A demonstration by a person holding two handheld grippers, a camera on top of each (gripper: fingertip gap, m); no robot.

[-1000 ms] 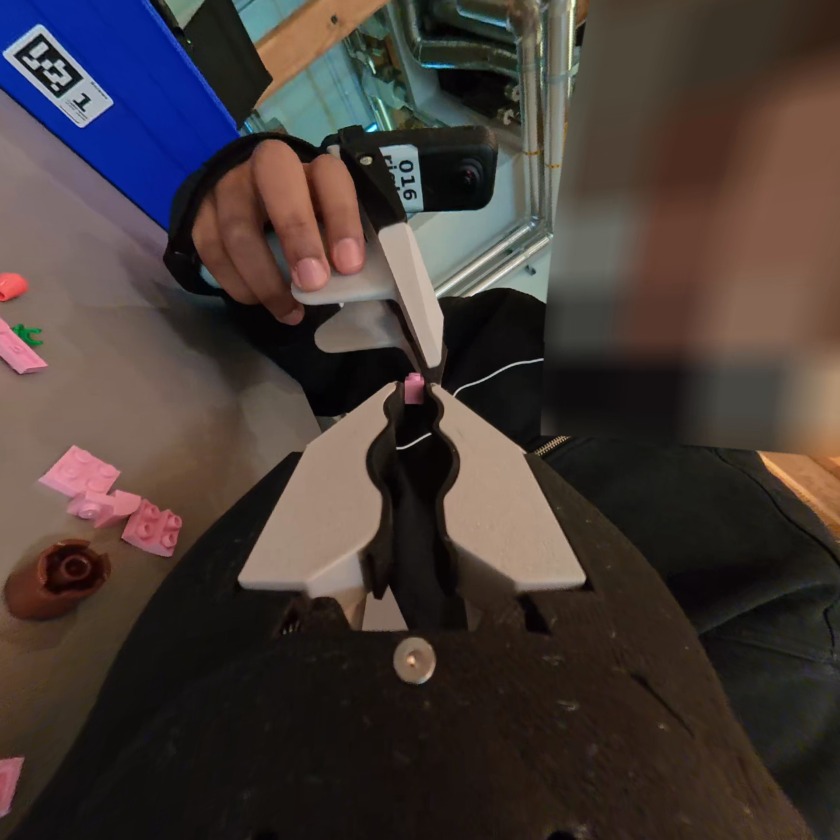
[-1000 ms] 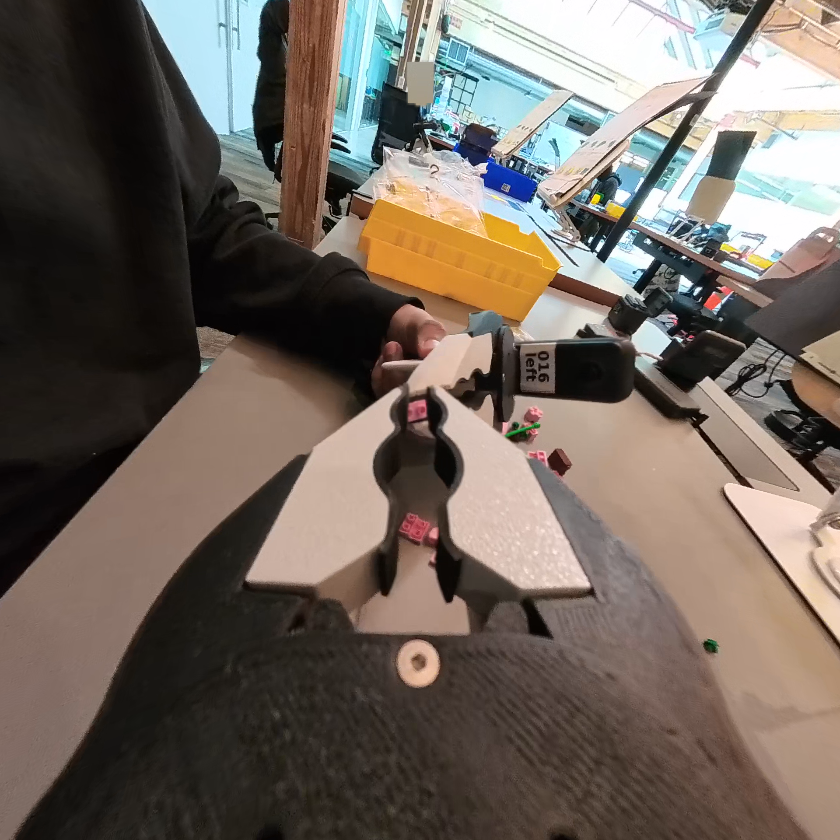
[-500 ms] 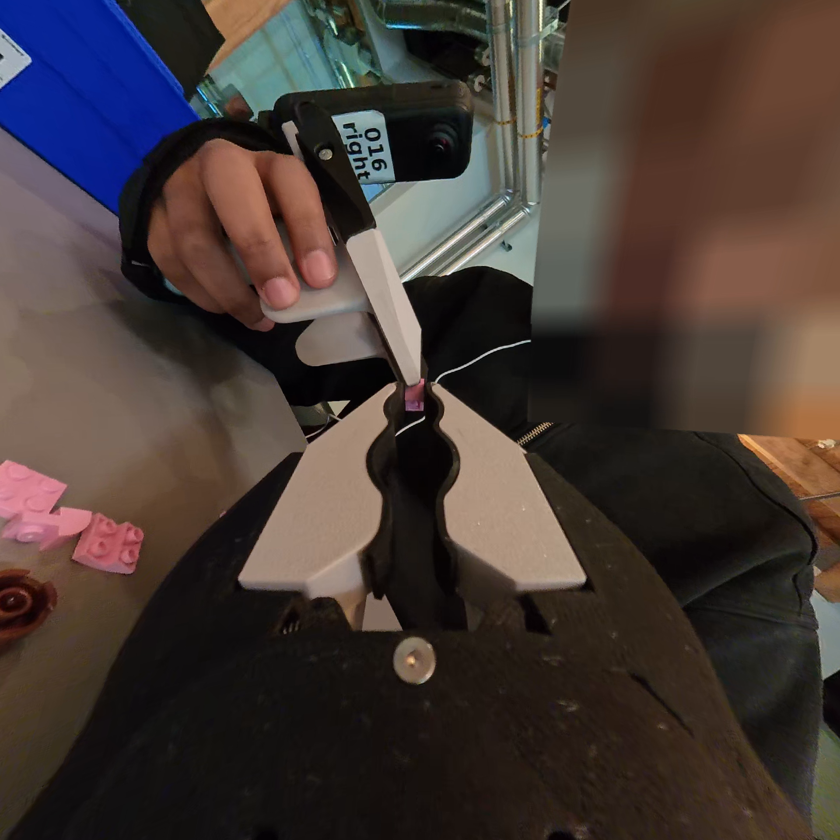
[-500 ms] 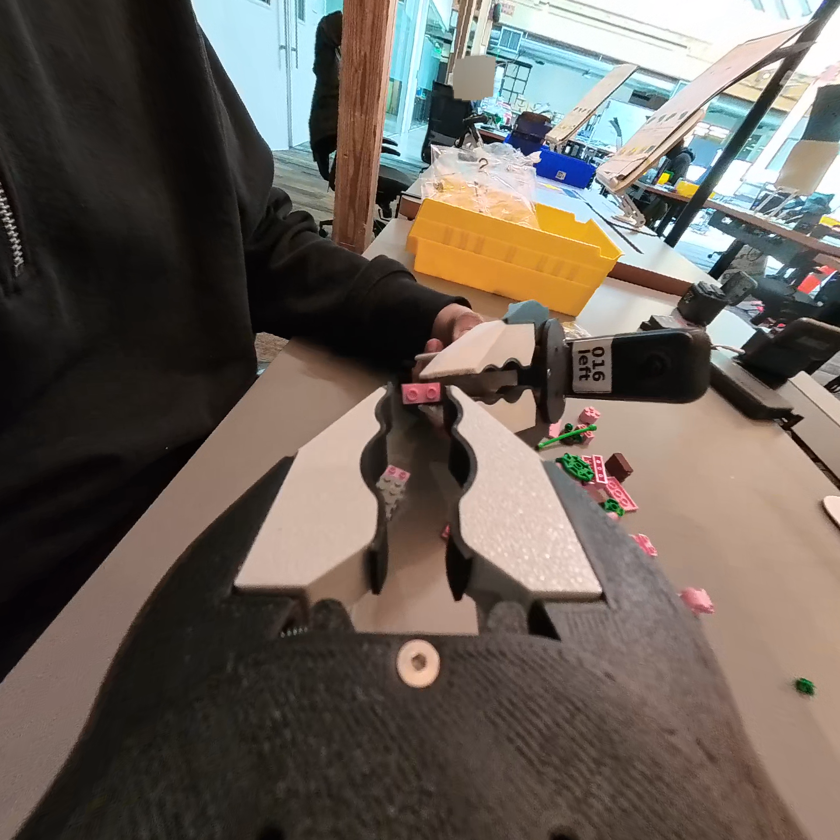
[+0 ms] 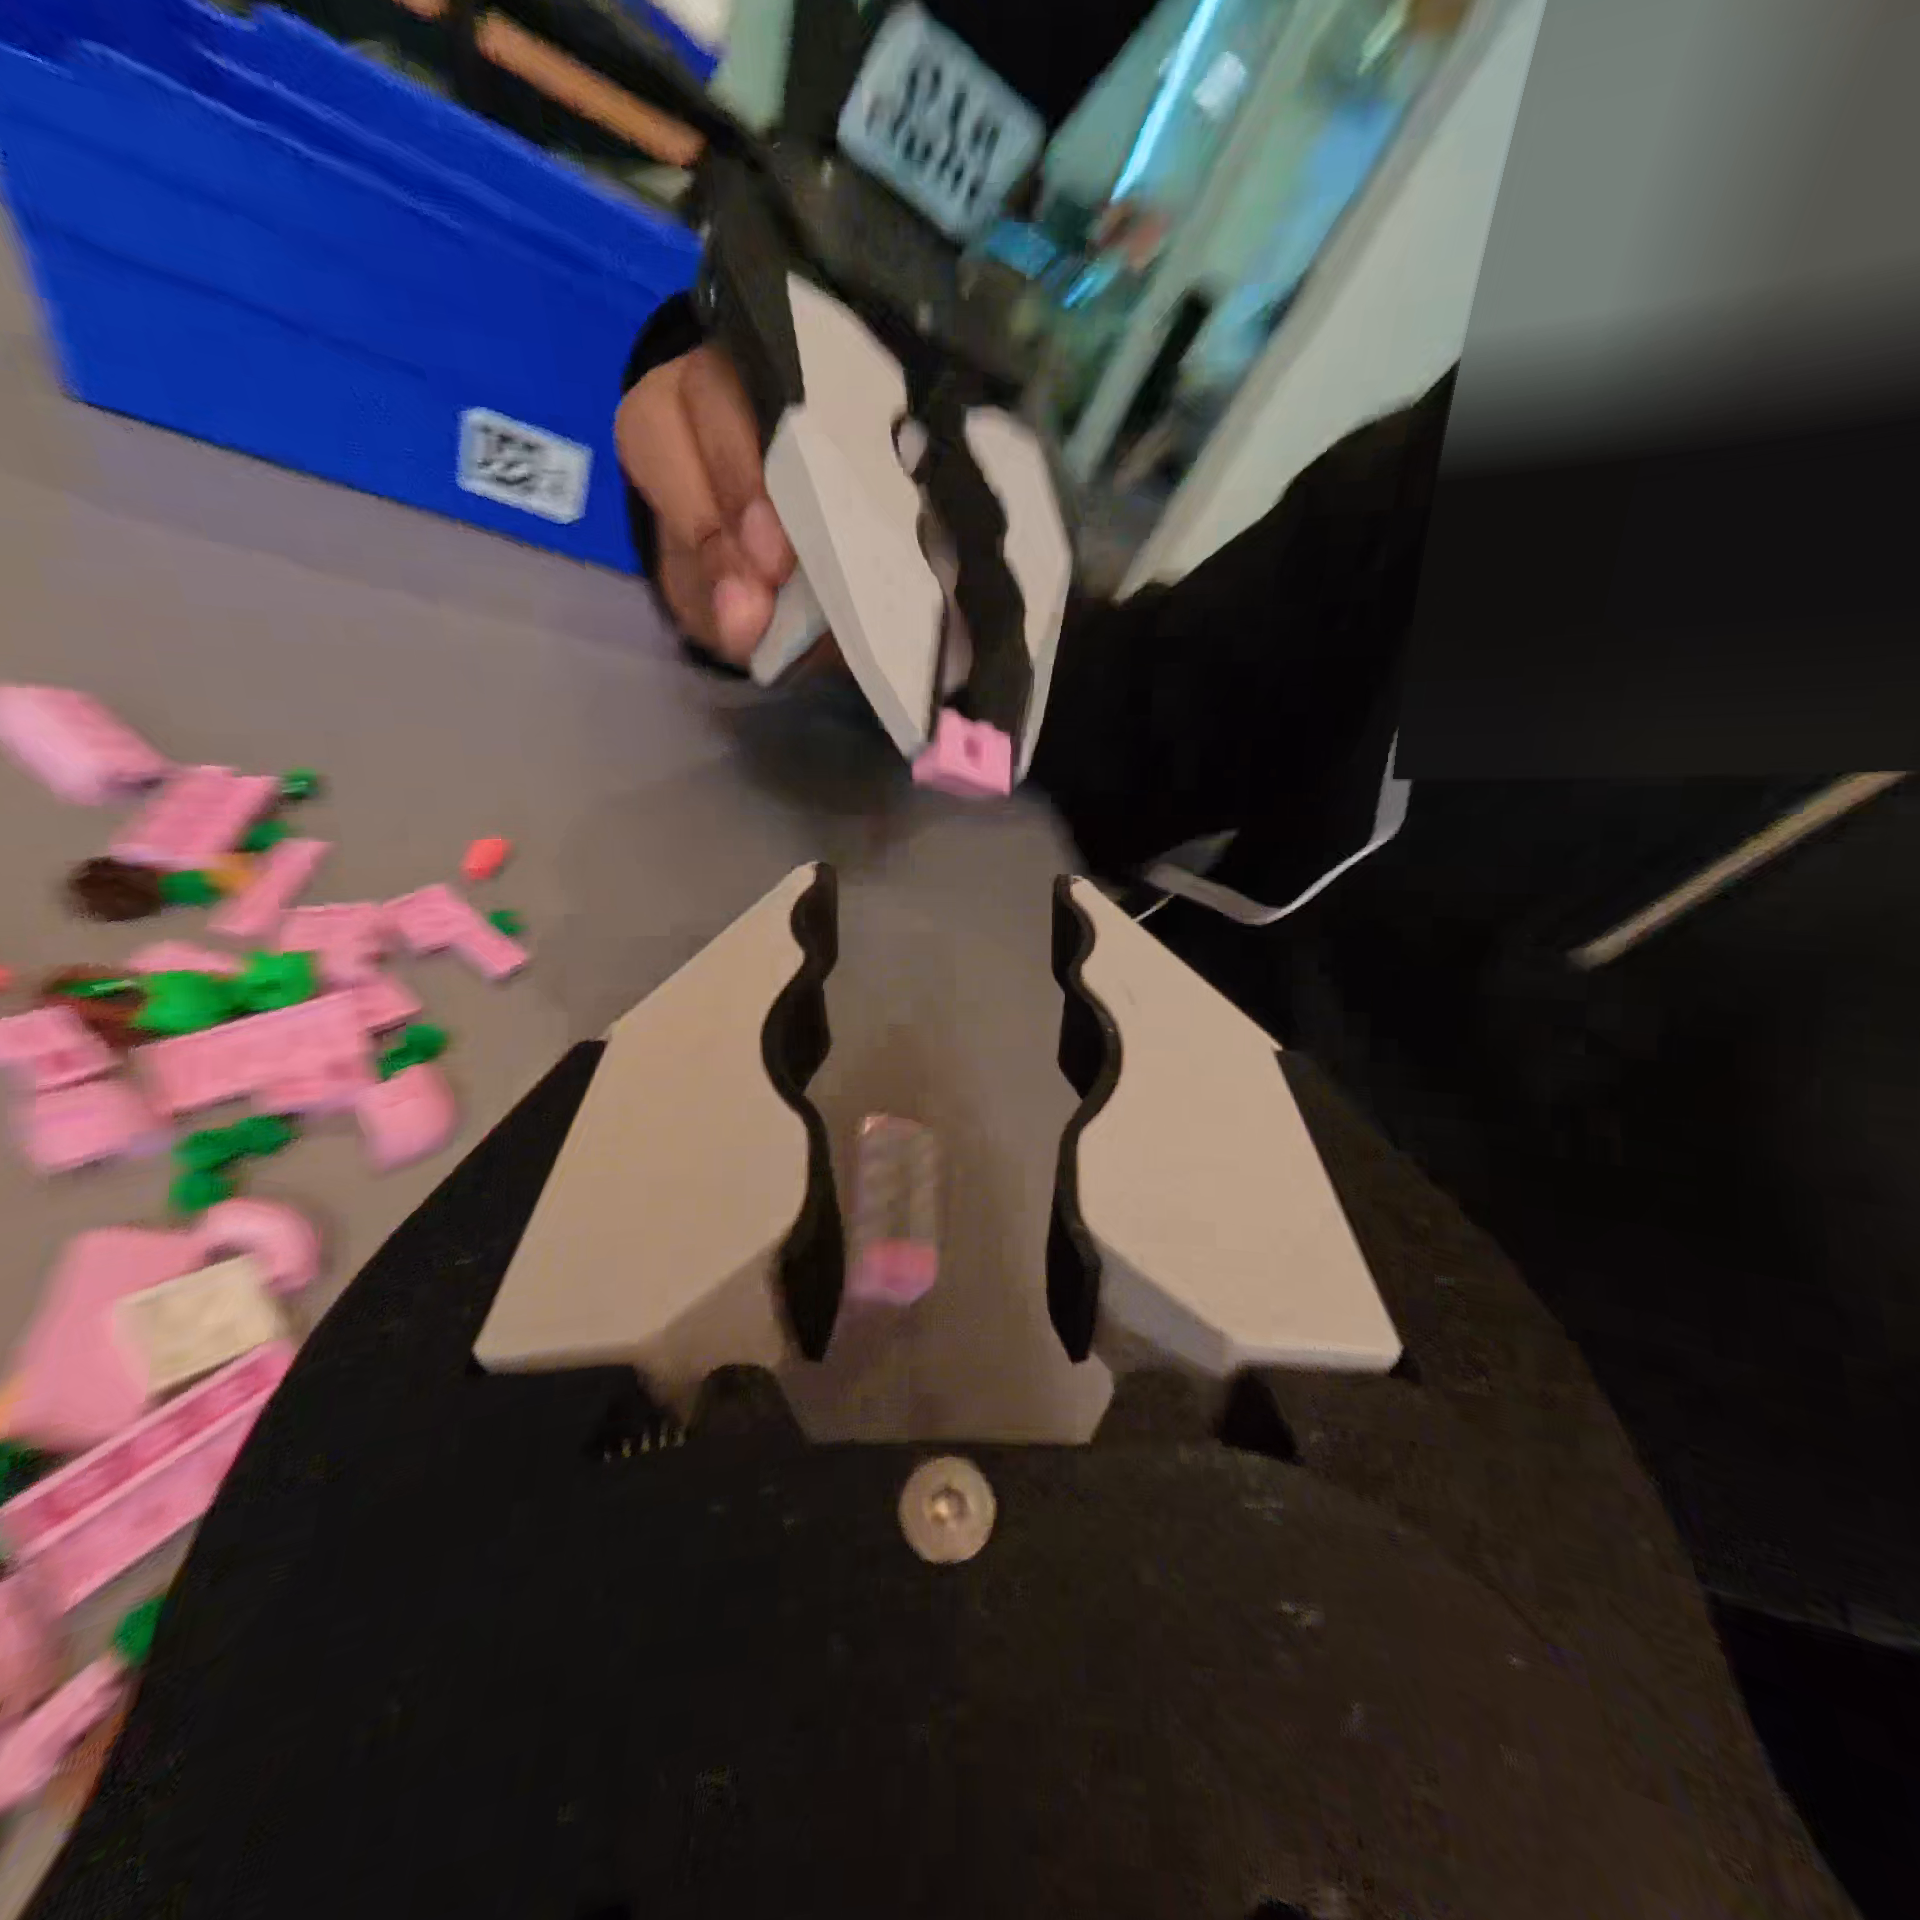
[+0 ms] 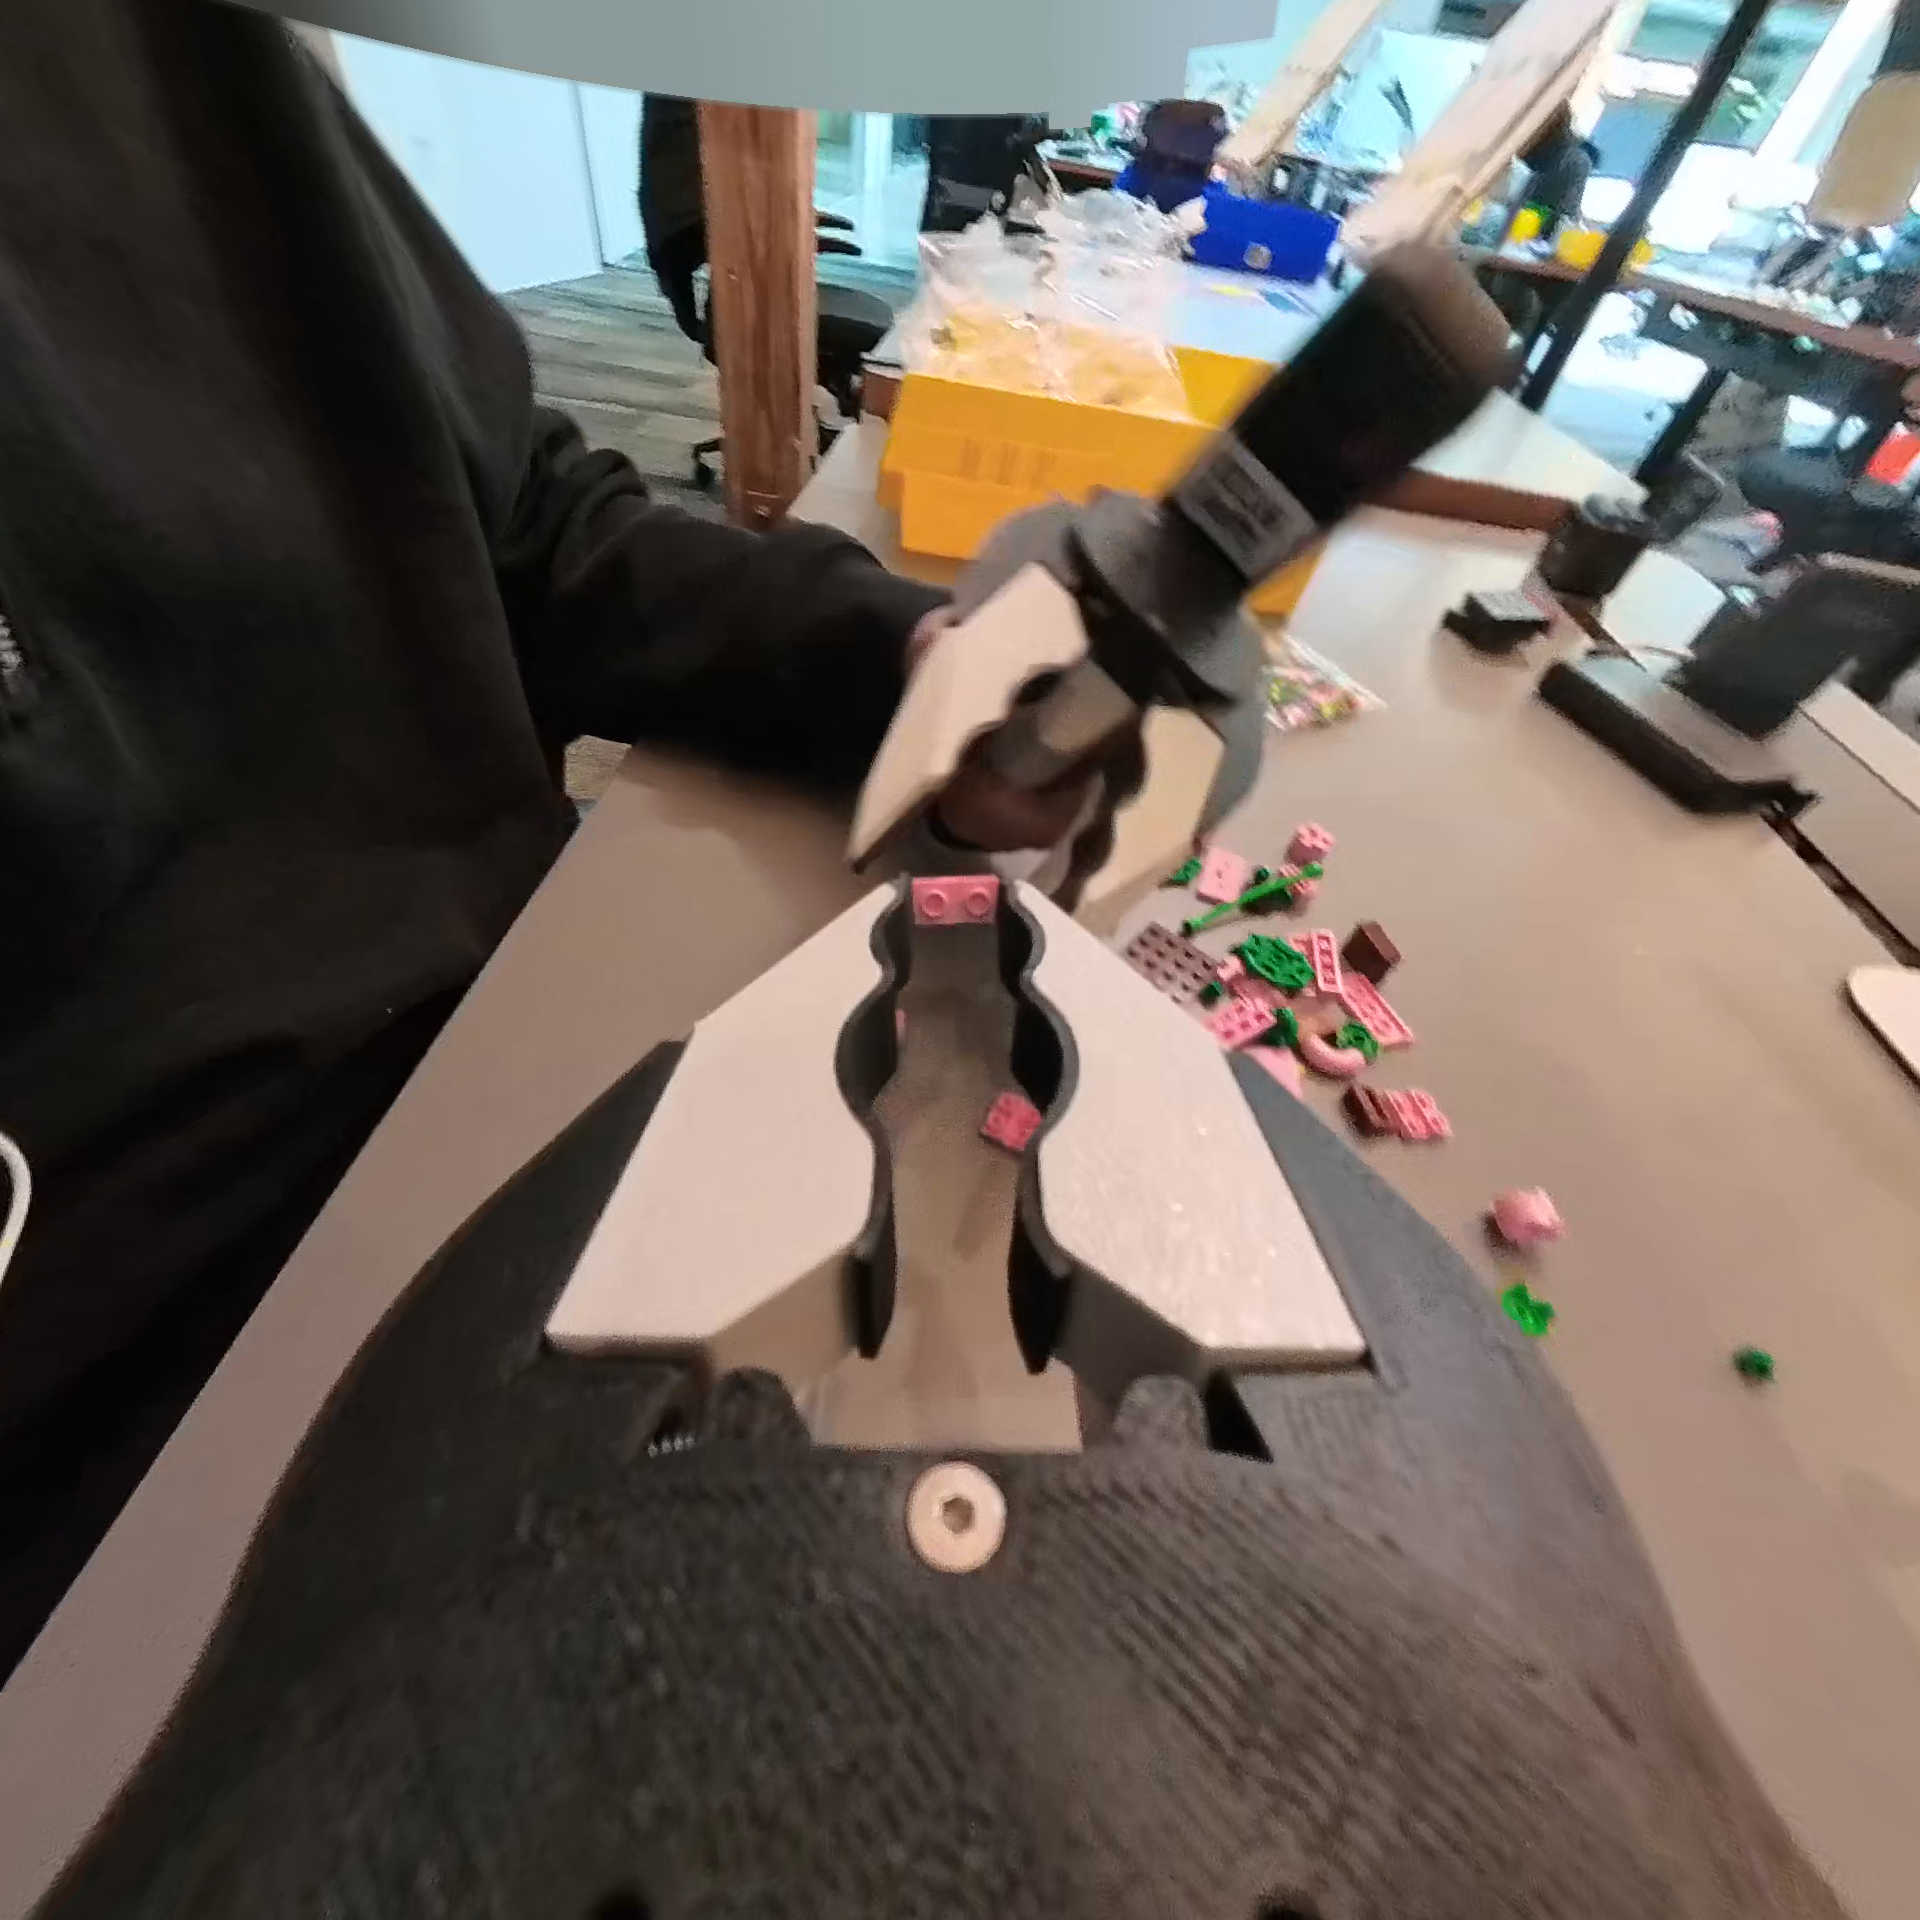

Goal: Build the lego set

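Since the earlier frame the left tool [image 5: 940, 894] has let go and parted from the right tool [image 6: 954, 891], its grey fingers spread wide over bare counter [image 5: 436, 623]. The right tool is gripping the small pink two-stud lego brick [image 6: 954, 898] at its fingertips, above the counter's near edge. The scattered pink and green lego pieces [image 6: 1309, 987] are lying toward the counter's middle, leaving open room along that near edge.

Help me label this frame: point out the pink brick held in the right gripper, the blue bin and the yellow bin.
pink brick [image 6: 955, 898]: right wrist view, studded top face.
blue bin [image 5: 312, 343]: left wrist view, front wall.
yellow bin [image 6: 1039, 457]: right wrist view, front wall.
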